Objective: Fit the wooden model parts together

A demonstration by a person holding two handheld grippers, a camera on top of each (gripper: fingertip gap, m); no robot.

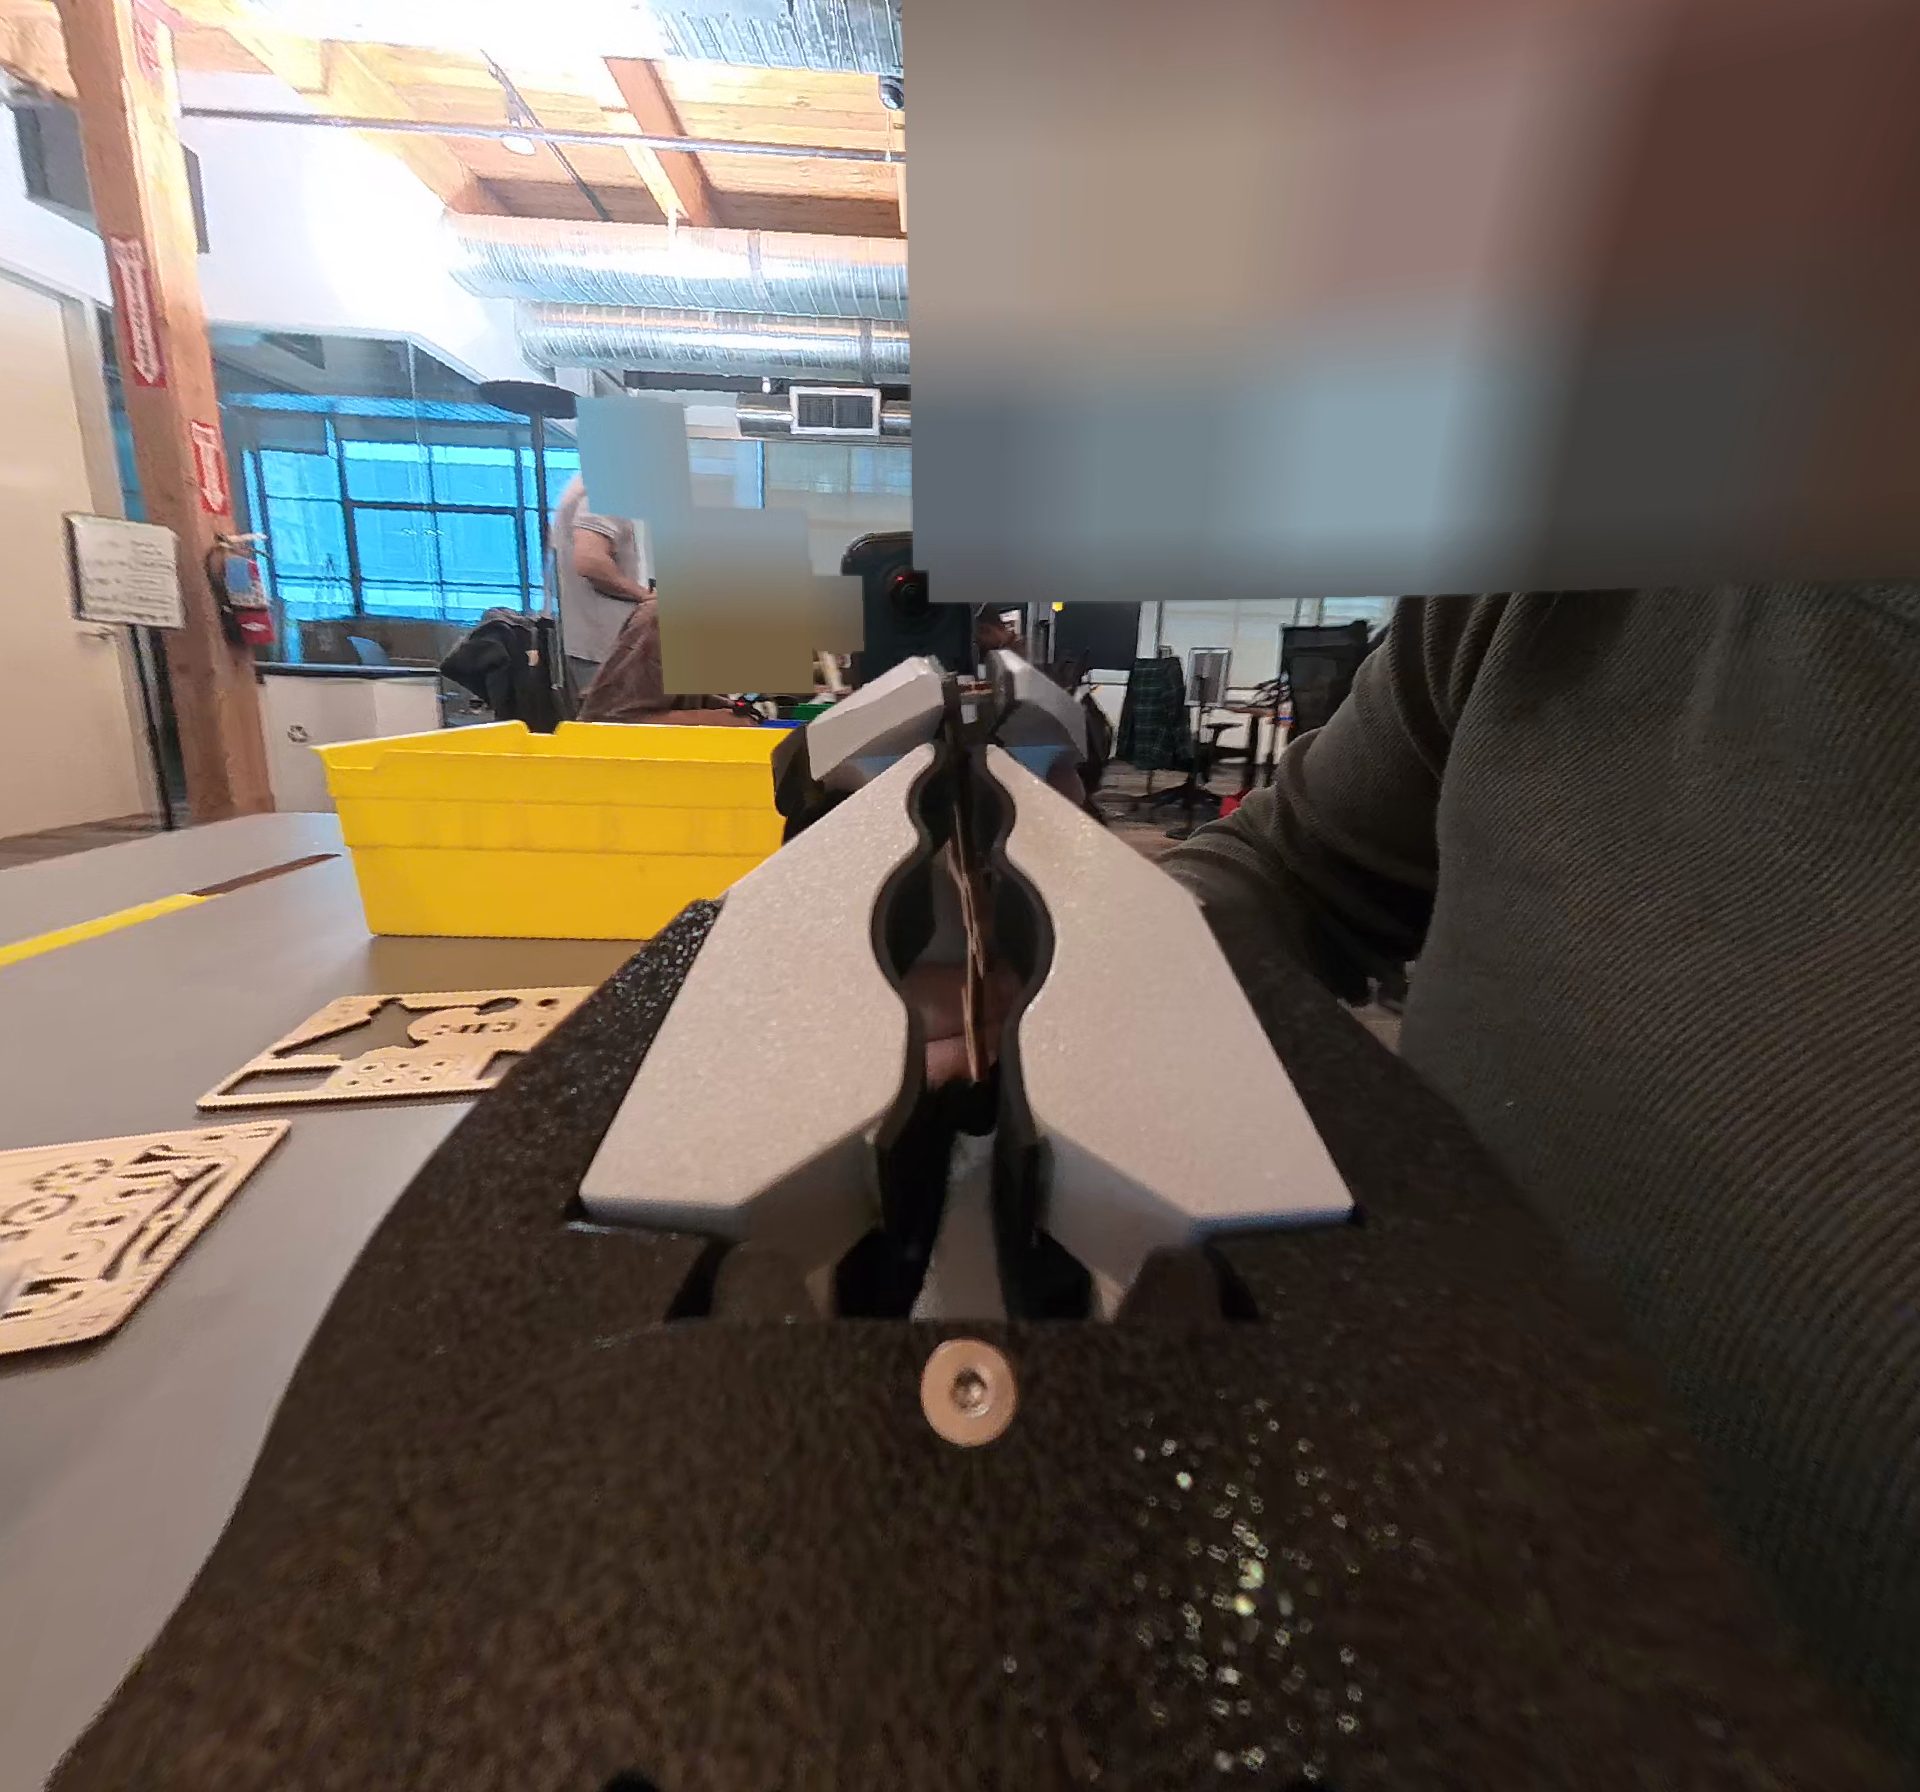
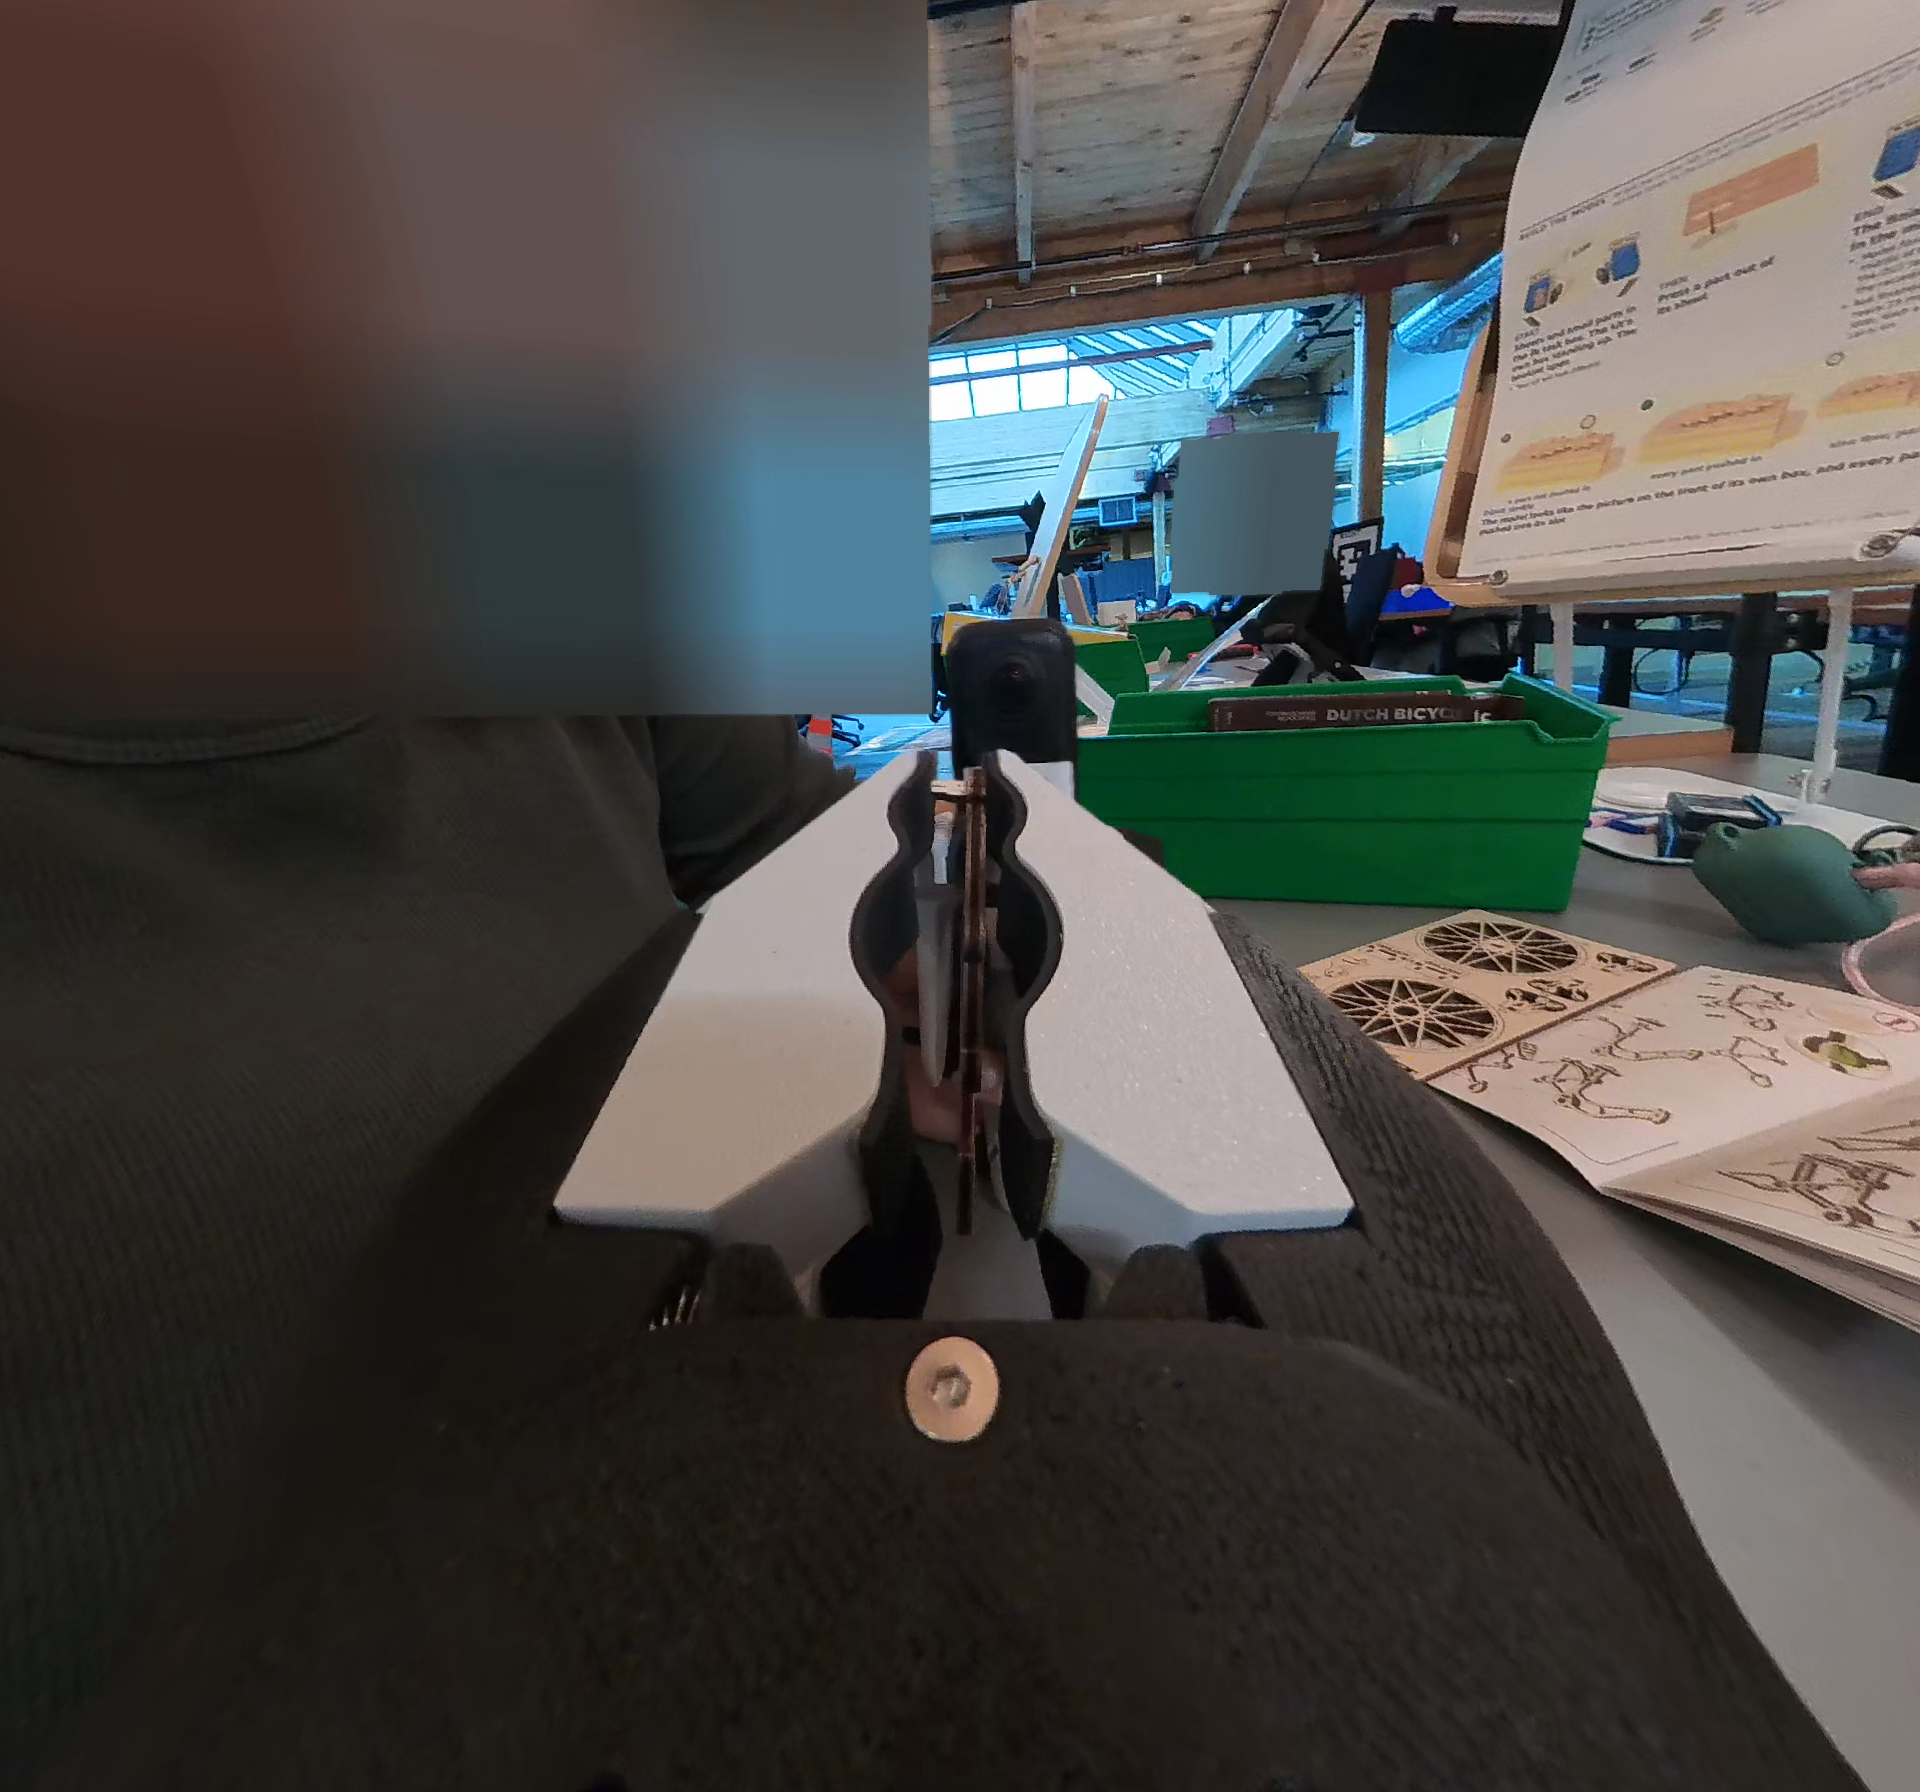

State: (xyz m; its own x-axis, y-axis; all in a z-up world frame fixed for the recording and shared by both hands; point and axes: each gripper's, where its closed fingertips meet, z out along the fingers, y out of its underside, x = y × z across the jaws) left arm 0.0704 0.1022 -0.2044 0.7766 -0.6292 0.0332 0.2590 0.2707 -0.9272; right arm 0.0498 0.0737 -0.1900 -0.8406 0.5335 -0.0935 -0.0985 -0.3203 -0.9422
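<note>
The grey table (image 1: 156, 1015) runs under both tongs. Left of the left tongs (image 1: 964, 760) stands a yellow bin (image 1: 540, 828); right of the right tongs (image 2: 961, 776), a green bin (image 2: 1340, 807). Cut-out wooden sheets (image 1: 405, 1046) lie lower left of the left tongs, a wheel sheet (image 2: 1475, 984) and instruction booklet (image 2: 1714, 1098) lower right of the right ones. Both tongs meet tip to tip, each pinching the thin wooden model part (image 2: 974, 921) edge-on, held above the table.
</note>
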